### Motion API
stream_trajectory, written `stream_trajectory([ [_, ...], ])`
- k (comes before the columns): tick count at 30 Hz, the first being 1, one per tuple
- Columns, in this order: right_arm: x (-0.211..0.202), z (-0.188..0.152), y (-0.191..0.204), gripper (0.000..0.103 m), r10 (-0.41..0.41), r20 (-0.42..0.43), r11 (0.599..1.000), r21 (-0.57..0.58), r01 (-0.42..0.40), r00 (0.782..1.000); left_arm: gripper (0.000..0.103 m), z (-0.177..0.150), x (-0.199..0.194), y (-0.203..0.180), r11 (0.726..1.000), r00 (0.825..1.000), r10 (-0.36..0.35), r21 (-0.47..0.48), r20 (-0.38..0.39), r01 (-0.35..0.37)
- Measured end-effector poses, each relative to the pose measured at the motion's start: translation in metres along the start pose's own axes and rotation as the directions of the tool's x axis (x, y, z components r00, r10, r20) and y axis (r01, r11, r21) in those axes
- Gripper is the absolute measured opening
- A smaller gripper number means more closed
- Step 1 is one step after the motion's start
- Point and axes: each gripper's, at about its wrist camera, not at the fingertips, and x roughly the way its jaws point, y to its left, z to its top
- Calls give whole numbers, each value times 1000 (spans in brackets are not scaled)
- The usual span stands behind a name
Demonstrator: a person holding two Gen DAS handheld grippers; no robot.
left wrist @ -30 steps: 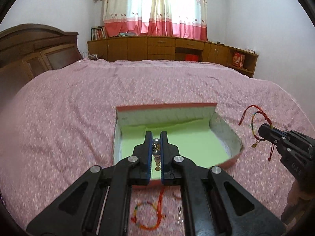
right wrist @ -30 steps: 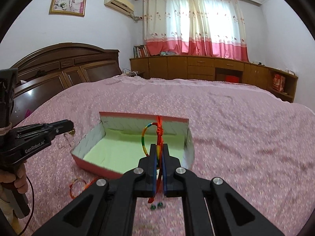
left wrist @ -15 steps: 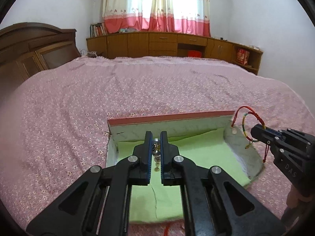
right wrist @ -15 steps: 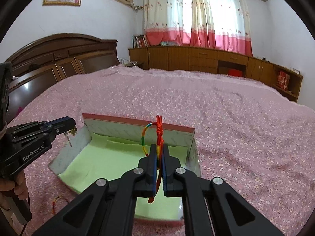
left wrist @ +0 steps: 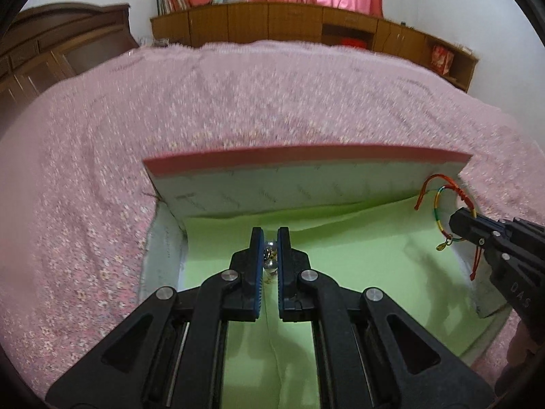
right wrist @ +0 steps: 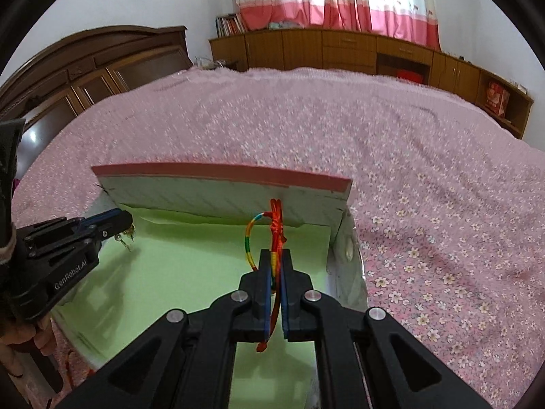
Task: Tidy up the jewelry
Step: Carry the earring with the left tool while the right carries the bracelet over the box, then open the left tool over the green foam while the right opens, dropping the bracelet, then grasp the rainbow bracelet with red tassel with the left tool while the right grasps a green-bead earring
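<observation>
An open box (left wrist: pixel 306 156) with a pink rim and a light green lining (left wrist: pixel 357 255) lies on the bed. My left gripper (left wrist: pixel 270 238) hangs over the lining's middle, shut on a pair of silver bead earrings (left wrist: pixel 270 255). Its tip also shows in the right wrist view, where the left gripper (right wrist: pixel 126 220) dangles the earrings (right wrist: pixel 123 240). My right gripper (right wrist: pixel 276 255) is shut on a red and rainbow cord bracelet (right wrist: pixel 269 231) over the box's right part. From the left wrist view the right gripper (left wrist: pixel 458 220) holds the bracelet (left wrist: pixel 439 211) near the right wall.
A pink flowered bedspread (right wrist: pixel 425 204) surrounds the box. A dark wooden headboard (right wrist: pixel 85 64) stands at the left, low wooden cabinets (right wrist: pixel 340 51) under pink curtains at the far wall. A person's hand (right wrist: pixel 24 337) grips the left tool's handle. Another red cord (right wrist: pixel 68 368) lies by the box's near left corner.
Both grippers moved forward and down, from in front of the box to over its green lining. The loose jewelry on the bedspread slipped out of view below. Both stayed shut on their pieces.
</observation>
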Motion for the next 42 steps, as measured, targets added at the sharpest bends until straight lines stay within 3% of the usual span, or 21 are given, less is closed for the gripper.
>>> stream_trajectory([
  [8, 22, -6, -1, 6, -18, -85, 1000, -22, 16, 996, 0, -1, 11, 1, 999, 996, 46, -3, -74, -46],
  [11, 22, -7, 4, 6, -28, -87, 999, -43, 25, 996, 9, 0, 15, 1, 999, 994, 43, 0, -99, -43],
  [15, 17, -8, 8, 24, -23, -73, 999, -46, 19, 997, 24, -2, 12, 5, 999, 994, -3, -35, -107, 0],
  [18, 7, -7, 10, 39, -14, -46, 999, -45, 12, 999, 28, -2, 6, 8, 999, 995, -22, -48, -98, 17],
  [34, -84, -10, 16, 40, 79, 157, 997, 12, -82, 984, 30, -13, -89, 11, 996, 994, -78, -27, 71, 80],
  [42, -119, -28, 12, 40, 94, 190, 994, 40, -103, 977, 31, -34, -115, 21, 996, 995, -76, -32, 70, 79],
])
